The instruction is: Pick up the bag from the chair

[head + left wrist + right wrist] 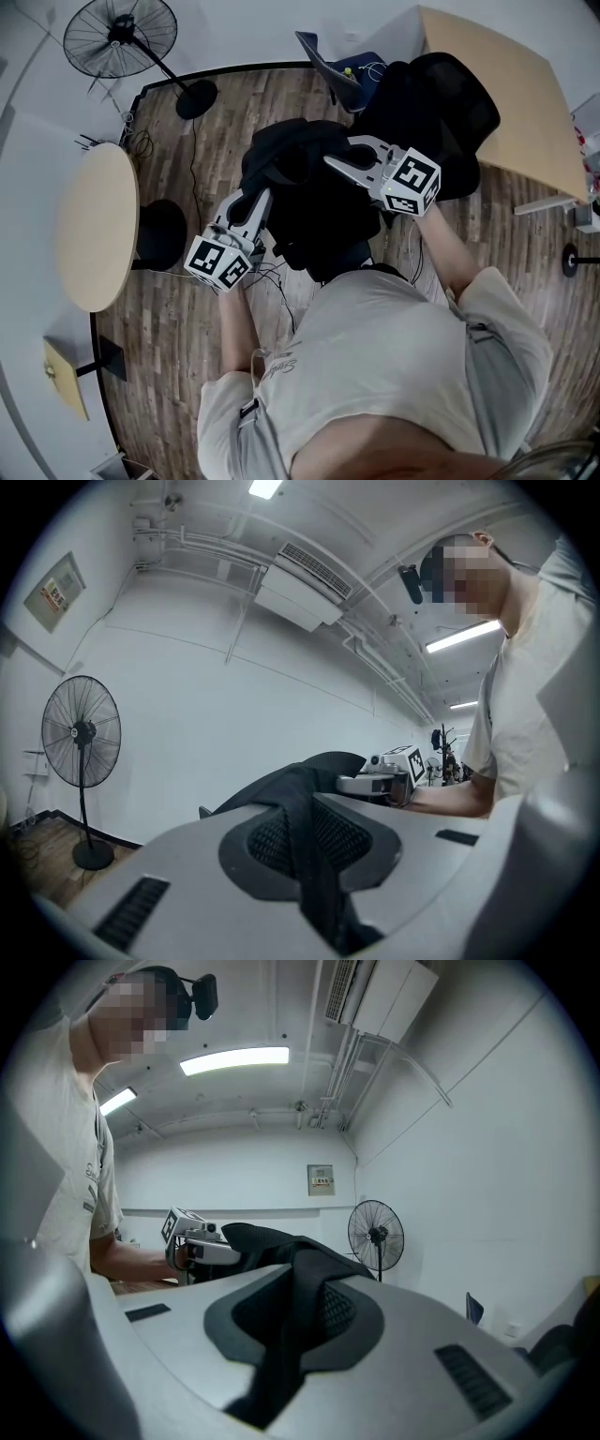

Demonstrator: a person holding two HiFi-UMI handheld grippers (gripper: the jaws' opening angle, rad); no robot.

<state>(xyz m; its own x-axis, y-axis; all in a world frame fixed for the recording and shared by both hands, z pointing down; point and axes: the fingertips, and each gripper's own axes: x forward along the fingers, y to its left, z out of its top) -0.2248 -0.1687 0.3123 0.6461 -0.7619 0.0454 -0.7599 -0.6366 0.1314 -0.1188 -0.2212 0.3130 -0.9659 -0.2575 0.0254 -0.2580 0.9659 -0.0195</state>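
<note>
The black bag (305, 202) hangs bunched between my two grippers, in front of the person's body and to the left of the black office chair (445, 103). My left gripper (261, 199) is shut on a fold of the bag's black fabric (307, 855), which runs out between its jaws. My right gripper (336, 163) is shut on another fold of that fabric (286, 1344). In each gripper view the other gripper shows beyond the bag: the right gripper (380, 780) and the left gripper (199, 1241). Most of the bag's underside is hidden.
A standing fan (120, 37) is at the far left, a round table (94, 225) at the left, a rectangular wooden table (511, 94) at the right. An open laptop (328, 66) sits behind the chair. Cables trail over the wooden floor (178, 309).
</note>
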